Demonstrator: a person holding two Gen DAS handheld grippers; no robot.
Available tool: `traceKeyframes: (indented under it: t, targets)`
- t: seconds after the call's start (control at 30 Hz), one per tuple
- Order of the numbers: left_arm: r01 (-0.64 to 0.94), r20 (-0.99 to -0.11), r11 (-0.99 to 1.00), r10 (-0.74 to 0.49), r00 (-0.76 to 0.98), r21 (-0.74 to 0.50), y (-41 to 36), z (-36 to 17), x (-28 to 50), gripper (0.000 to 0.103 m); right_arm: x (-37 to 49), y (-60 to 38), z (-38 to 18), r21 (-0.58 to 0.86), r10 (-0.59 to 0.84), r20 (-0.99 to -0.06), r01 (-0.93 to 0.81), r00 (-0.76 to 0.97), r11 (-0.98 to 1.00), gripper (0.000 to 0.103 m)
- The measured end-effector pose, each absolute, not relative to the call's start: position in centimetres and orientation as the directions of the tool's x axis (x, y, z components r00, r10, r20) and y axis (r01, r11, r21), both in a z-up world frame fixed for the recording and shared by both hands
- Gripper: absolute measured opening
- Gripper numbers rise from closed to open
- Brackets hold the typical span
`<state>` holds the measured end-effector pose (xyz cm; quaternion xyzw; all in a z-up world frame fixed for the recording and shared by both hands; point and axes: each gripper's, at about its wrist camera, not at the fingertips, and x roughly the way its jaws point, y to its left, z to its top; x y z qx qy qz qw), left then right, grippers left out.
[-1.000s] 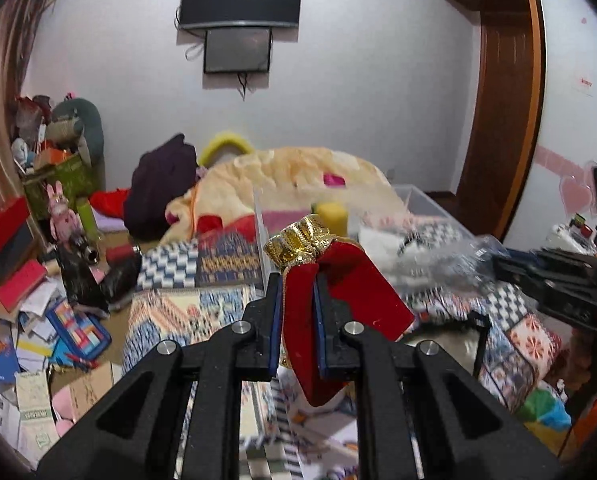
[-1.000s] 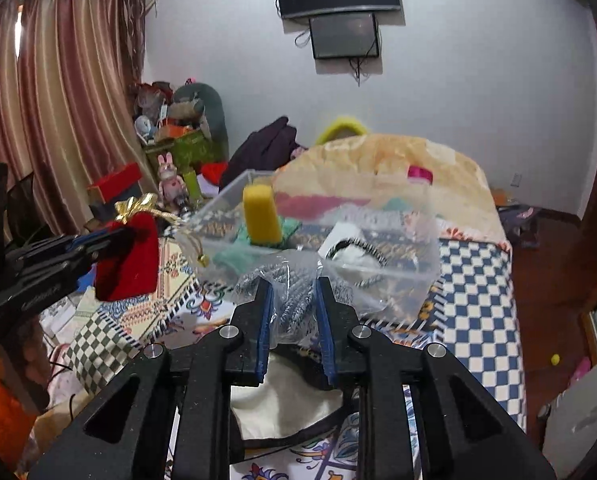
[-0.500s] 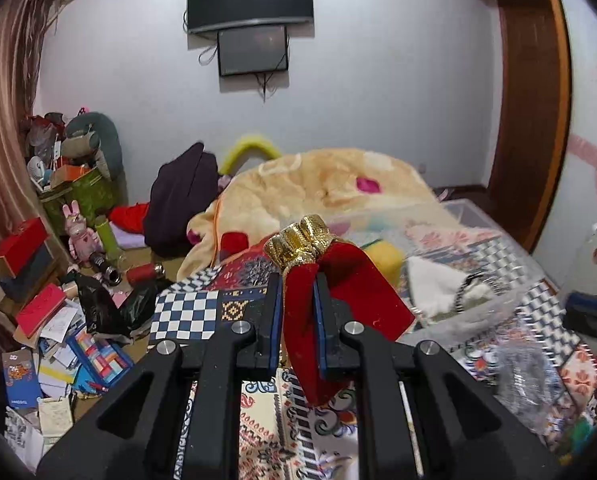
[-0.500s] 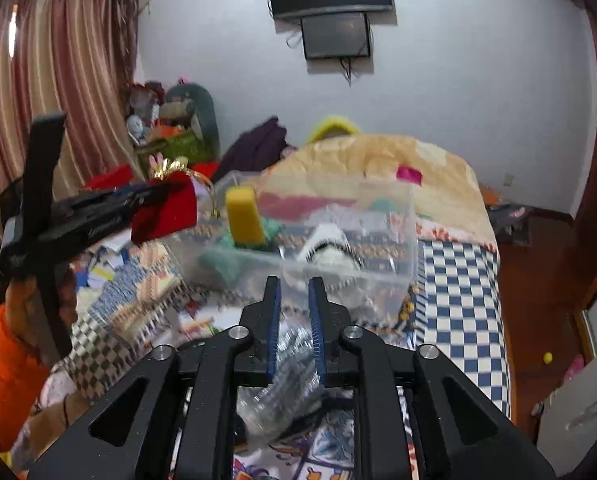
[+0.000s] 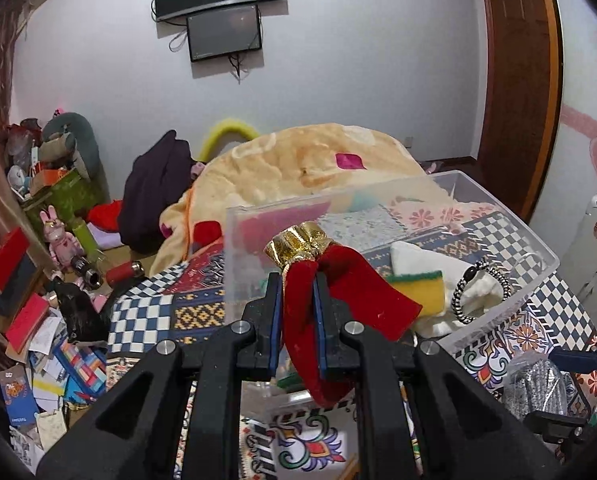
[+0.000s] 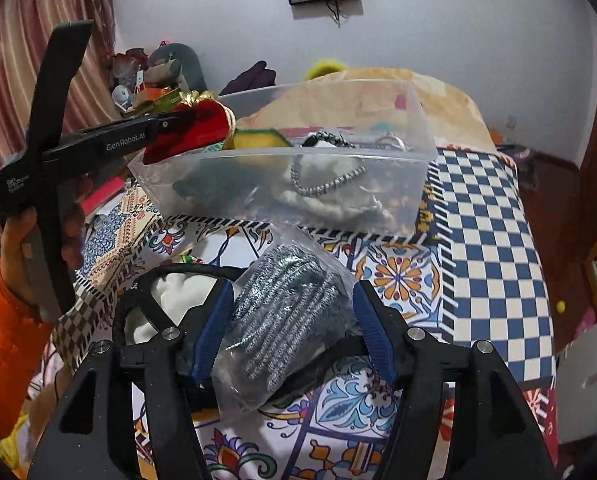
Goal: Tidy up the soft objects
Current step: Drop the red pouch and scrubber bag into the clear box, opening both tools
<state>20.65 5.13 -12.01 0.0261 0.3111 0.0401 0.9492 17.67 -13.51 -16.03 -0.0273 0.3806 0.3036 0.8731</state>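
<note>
A red velvet pouch with a gathered gold foil top [image 5: 318, 280] is clamped between the left gripper's [image 5: 298, 312] nearly closed jaws, held over the clear plastic storage bin [image 5: 538, 256] at its 9 o'clock rim. The right gripper [image 6: 294, 332] is spread wide, straddling a silver-grey knitted bundle in clear plastic wrap [image 6: 282, 316] on the patterned bedspread [image 6: 494, 248]; whether its pads touch the wrap is unclear.

Red velvet pouch [image 5: 302, 312] with gold gathered top, pinched upright, held over the near-left corner of the clear plastic bin [image 6: 414, 184]. Silver-grey knit item in a clear bag [image 6: 286, 312] lies on the patterned bedspread [image 6: 494, 216], just before the bin's near wall.
</note>
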Motion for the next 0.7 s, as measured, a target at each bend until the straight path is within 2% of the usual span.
traceKeyframes:
  t: [0.07, 0.33, 0.43, 0.6, 0.7]
  targets:
    - [-0.044, -0.607, 0.997, 0.072, 0.791, 0.061, 5.0, -12.4, 20.9, 0.013, 17.6, -13.6, -16.1, 0.198, 0.518, -0.684, -0.552, 0.514, 0.81, 0.058]
    - [-0.024, -0.629, 0.997, 0.062, 0.775, 0.069, 4.2, -12.6, 20.7, 0.017, 17.0, -13.6, -16.6, 0.181, 0.513, -0.68, -0.559, 0.523, 0.809, 0.03]
    - [-0.014, -0.629, 0.999, 0.042, 0.776, 0.05, 4.3, -12.1, 20.3, 0.025, 16.9, -13.5, -16.0, 0.169, 0.511, -0.671, -0.559, 0.538, 0.812, 0.025]
    - [-0.003, -0.59, 0.998, 0.039, 0.806, 0.063, 3.8, -11.0, 19.0, 0.055, 16.5, -13.6, -13.4, 0.147, 0.524, -0.618, -0.569, 0.586, 0.809, 0.024]
    - [-0.009, -0.563, 0.998, 0.046, 0.825, 0.07, 3.6, -10.3, 18.1, 0.06, 16.9, -13.8, -11.1, 0.133, 0.531, -0.567, -0.566, 0.629, 0.813, 0.024]
